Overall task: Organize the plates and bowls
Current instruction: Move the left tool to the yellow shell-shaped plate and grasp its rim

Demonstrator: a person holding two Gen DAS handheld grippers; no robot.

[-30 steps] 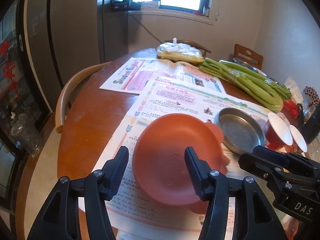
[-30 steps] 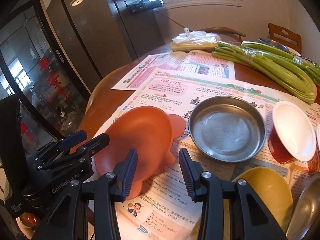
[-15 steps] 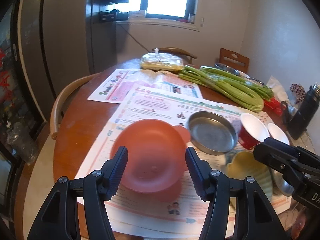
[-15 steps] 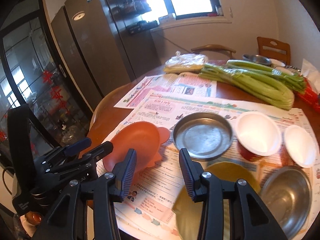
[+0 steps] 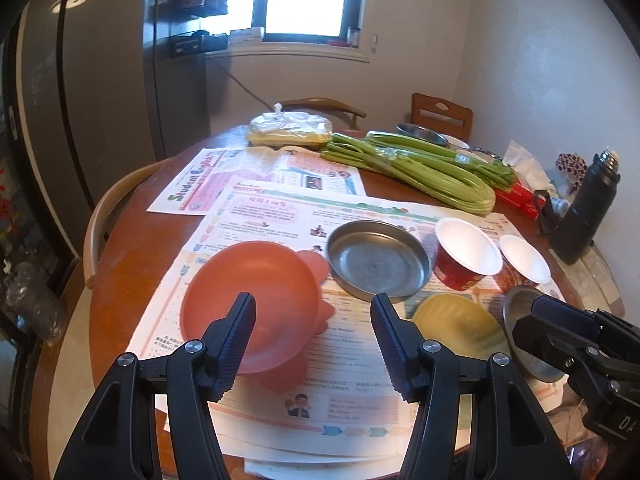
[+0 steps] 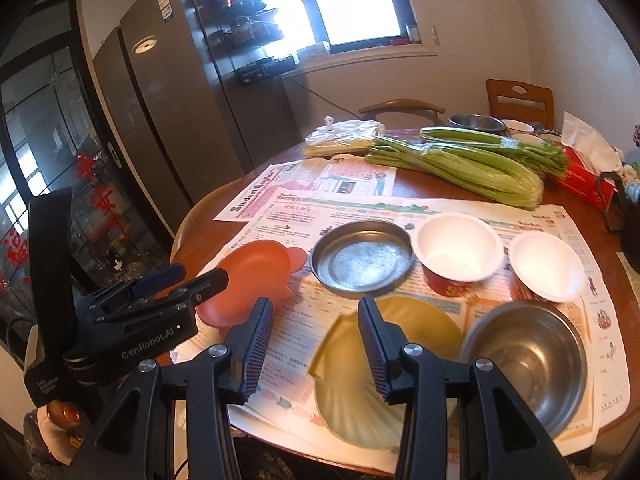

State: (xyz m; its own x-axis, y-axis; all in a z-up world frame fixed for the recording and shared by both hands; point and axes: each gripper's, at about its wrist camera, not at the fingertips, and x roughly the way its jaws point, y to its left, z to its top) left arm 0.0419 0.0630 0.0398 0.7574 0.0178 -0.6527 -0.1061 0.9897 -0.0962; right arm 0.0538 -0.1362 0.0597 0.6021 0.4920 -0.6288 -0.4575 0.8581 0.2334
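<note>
An orange plate (image 5: 256, 292) with ear-shaped tabs lies on newspaper; it also shows in the right wrist view (image 6: 252, 280). Right of it sit a steel dish (image 5: 378, 260) (image 6: 362, 256), two red cups with white insides (image 6: 458, 254) (image 6: 546, 266), a yellow plate (image 6: 388, 364) (image 5: 456, 320) and a steel bowl (image 6: 528, 356). My left gripper (image 5: 312, 340) is open and empty above the orange plate's near edge. My right gripper (image 6: 316, 340) is open and empty above the yellow plate's left edge.
Celery bunches (image 5: 416, 164) and a bagged food packet (image 5: 288, 130) lie at the table's far side. A dark flask (image 5: 588, 208) stands at the right. A chair back (image 5: 104, 216) curves along the table's left edge. A refrigerator (image 6: 160, 100) stands behind.
Both grippers have pulled back and up from the orange plate. The view widened, so the cups, yellow plate and steel bowl came into sight. Both stay open.
</note>
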